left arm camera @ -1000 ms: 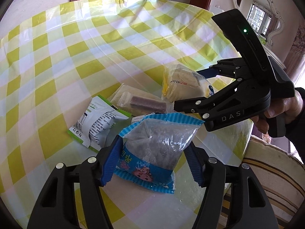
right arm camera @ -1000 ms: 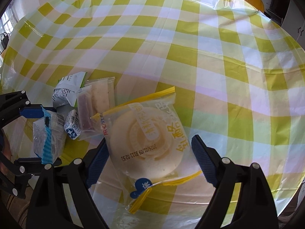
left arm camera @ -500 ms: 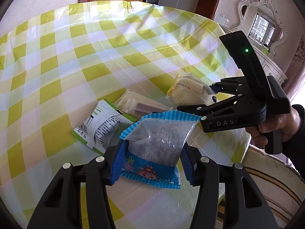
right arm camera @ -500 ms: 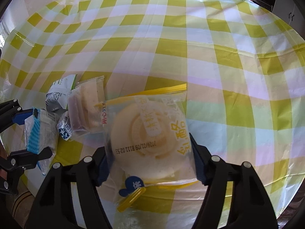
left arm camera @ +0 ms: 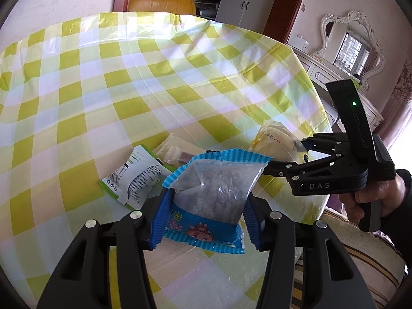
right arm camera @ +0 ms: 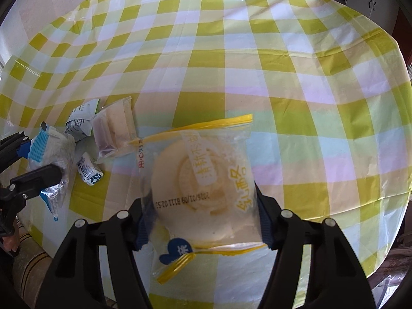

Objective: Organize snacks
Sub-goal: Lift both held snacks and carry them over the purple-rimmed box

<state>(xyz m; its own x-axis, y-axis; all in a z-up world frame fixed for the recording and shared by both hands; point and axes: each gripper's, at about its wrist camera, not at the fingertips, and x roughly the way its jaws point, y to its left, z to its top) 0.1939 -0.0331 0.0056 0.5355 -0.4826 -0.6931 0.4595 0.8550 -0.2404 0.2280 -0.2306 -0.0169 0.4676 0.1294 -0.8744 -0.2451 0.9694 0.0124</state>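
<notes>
The left gripper (left arm camera: 203, 221) is clamped on a blue packet (left arm camera: 208, 206), its ribbed blue pads pressing both sides of the pack. The packet has a clear, crinkly upper half showing pale grainy contents, a blue band below with a cartoon face and yellow lettering, and blue-and-white serrated seals at top and bottom; it is lifted clear of the table (left arm camera: 108, 97), tilted with its top edge away from the camera. The right gripper (right arm camera: 203, 221) has just been closing and now squeezes a pastry bag (right arm camera: 206, 180) between its pads: a clear, glossy film bag with yellow strips along two edges, yellow characters, a printed date code and a small dark blue label near one corner, holding a round, pale cream cake with a raised ring on top. In the left view this bag appears beside the blue packet, off the cloth. On the table lie three more snacks, close together near the edge: a white-and-green sachet (left arm camera: 134, 177) with fine print, flat and creased; a clear wrapper (right arm camera: 113, 128) holding a beige bar with a brown layer, just beside the sachet; and a small blue-and-white candy (right arm camera: 90, 172), twisted at its ends, a little apart from them. The table is round and covered by a thin, shiny plastic cloth checked in yellow-green and white, with fold creases. A person's hand (left arm camera: 373, 195) grips the right gripper's handle.
</notes>
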